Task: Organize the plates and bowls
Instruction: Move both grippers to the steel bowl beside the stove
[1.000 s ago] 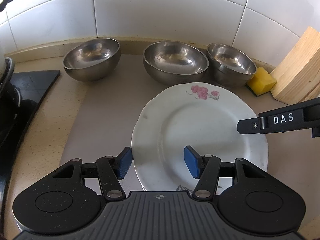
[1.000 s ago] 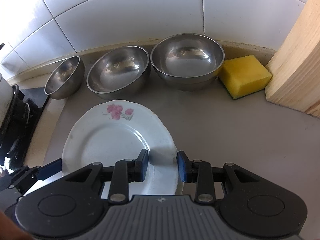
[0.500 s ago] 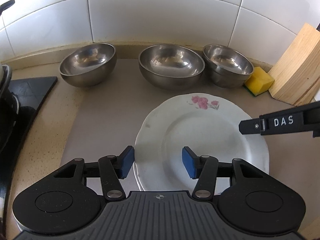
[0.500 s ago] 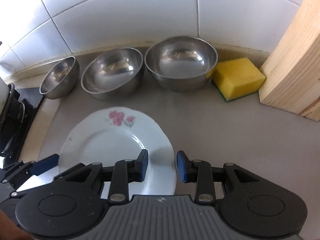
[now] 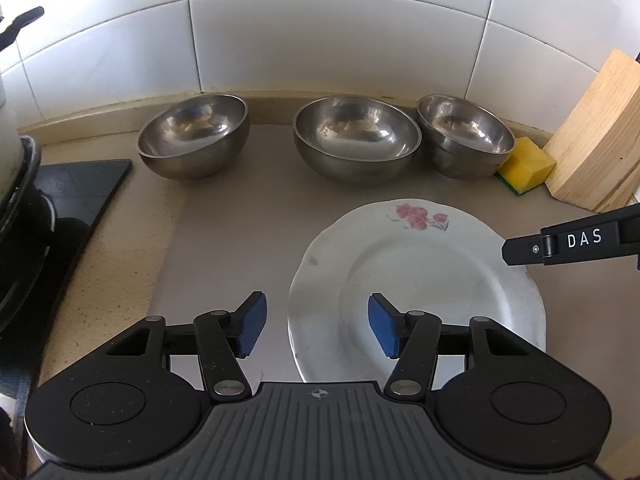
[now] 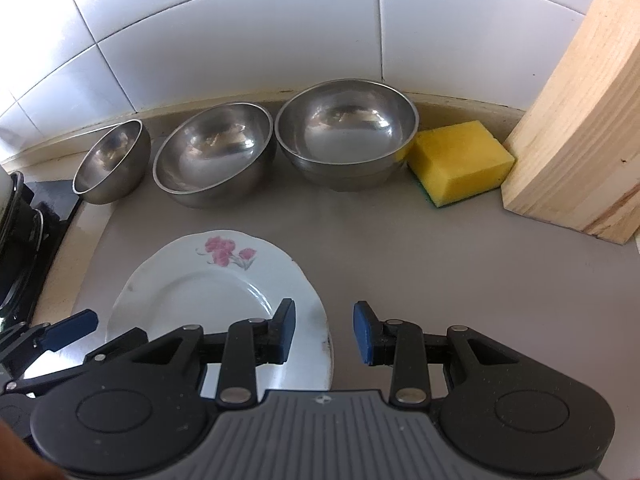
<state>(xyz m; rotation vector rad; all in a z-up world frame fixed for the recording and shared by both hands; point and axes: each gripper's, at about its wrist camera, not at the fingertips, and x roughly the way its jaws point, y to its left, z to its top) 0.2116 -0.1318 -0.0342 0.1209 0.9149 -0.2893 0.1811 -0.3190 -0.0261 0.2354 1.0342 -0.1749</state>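
Note:
A white plate (image 5: 420,280) (image 6: 200,292) with a pink flower lies flat on the grey mat (image 5: 240,240). Three steel bowls stand along the wall: left (image 5: 192,140) (image 6: 112,164), middle (image 5: 356,140) (image 6: 216,160) and right (image 5: 464,136) (image 6: 346,140); the right one looks like a nested stack. My left gripper (image 5: 317,330) straddles the plate's left rim; its jaws are opening and the pads touch nothing. My right gripper (image 6: 323,334) hovers over the plate's right rim with a narrow gap, not pressing on it. One of its fingers (image 5: 520,250) shows over the plate in the left wrist view.
A yellow sponge (image 5: 526,164) (image 6: 460,160) and a pale wooden block (image 5: 596,140) (image 6: 580,120) sit at the right by the tiled wall. At the left are a black stove top (image 5: 60,200) and a pot's edge (image 5: 16,168).
The left jaws narrowed a little, then widened again. Both views have tipped up slightly, so plate and bowls sit lower in the picture. The right jaws kept the same gap.

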